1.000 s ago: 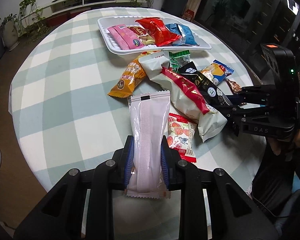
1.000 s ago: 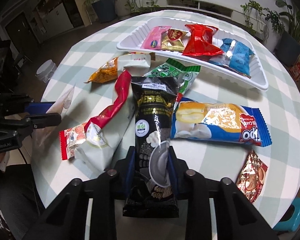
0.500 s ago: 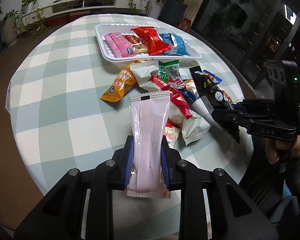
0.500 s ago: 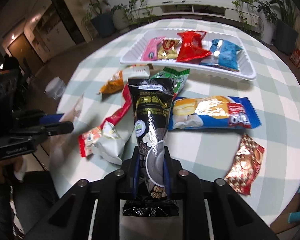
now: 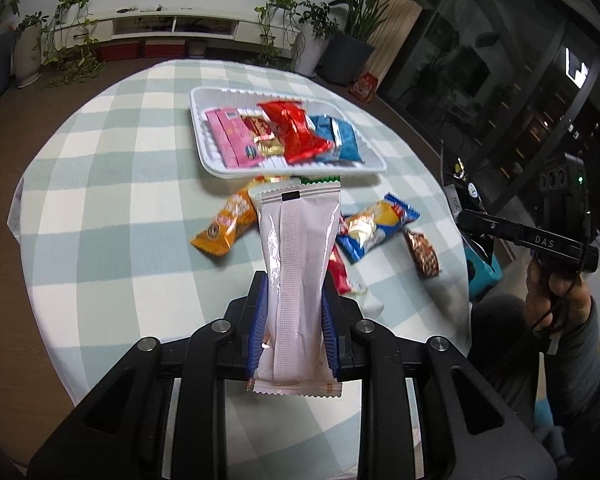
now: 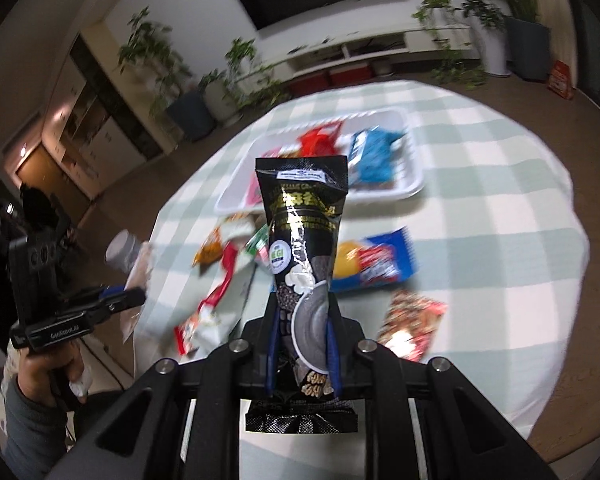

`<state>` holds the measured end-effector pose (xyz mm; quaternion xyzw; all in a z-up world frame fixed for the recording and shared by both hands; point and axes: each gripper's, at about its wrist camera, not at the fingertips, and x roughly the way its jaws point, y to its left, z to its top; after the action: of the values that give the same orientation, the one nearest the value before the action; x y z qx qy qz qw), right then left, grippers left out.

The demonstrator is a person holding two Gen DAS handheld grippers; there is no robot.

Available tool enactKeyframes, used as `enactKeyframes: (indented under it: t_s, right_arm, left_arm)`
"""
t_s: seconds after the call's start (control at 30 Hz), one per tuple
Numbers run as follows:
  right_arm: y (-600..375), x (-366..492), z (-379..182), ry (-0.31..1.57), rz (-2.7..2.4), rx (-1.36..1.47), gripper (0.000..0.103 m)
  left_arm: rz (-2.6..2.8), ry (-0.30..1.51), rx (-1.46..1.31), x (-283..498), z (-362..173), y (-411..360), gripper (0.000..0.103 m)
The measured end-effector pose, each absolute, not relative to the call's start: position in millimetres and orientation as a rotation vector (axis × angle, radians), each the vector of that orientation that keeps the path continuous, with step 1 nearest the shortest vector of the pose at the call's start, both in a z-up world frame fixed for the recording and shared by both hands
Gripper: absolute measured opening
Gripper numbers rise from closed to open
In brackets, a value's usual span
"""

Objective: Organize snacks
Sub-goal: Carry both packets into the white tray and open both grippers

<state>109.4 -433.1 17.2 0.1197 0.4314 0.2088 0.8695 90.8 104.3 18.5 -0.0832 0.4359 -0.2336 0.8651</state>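
My left gripper (image 5: 294,312) is shut on a long pale pink snack packet (image 5: 298,264) and holds it upright above the near side of the table. My right gripper (image 6: 302,344) is shut on a tall black snack packet (image 6: 304,240), lifted above the table. The white tray (image 5: 374,164) at the far side holds pink, gold, red and blue packets; it also shows in the right wrist view (image 6: 414,184). Loose snacks lie between tray and grippers: an orange packet (image 5: 224,226), a blue and yellow packet (image 5: 376,226), a brown packet (image 5: 422,254).
The round table has a green and white checked cloth (image 5: 112,208). The right gripper's body (image 5: 540,240) hangs off the table's right edge in the left wrist view. A red and white packet (image 6: 216,304) lies near the left edge. Potted plants and a low shelf stand behind.
Both grippers have risen and pulled back from the table with their packets. The black packet has left the pile. The views now tilt higher, showing more of the room.
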Motion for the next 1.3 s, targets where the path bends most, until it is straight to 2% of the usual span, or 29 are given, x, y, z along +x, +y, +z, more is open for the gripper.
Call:
enactKeyframes:
  t_s: [0.3,0.53,0.63,0.83,1.03,1.3]
  right_arm:
    - [-491,157,53,0.813,0.304,0.333,0.021]
    - [-469,222,88,0.74,0.31,0.304,0.021]
    - [-447,252,86,0.757,0.336,0.289,0.021]
    - [-401,305,47,0.855,0.364,0.263,0.021]
    - [-379,327,8,0.925,0.347,0.241,0.021]
    - [-376,333,-19,0.969,0.308,0.192,0.021]
  left_arm:
    - [-0.459,0.842,-0.207,164,70,105,0.023]
    - [-0.45,0.86,-0.204,250,87,83,0.023]
    - [-0.434,0.887,-0.199,283,77,73,0.023]
    - [-0.418,0.956,-0.175,329,35,52,0.023]
    - [-0.395,0.994,-0.173,349,-9,48,0.023]
    - [-0.386,1.014,-0.159,358,-32,41,0.023]
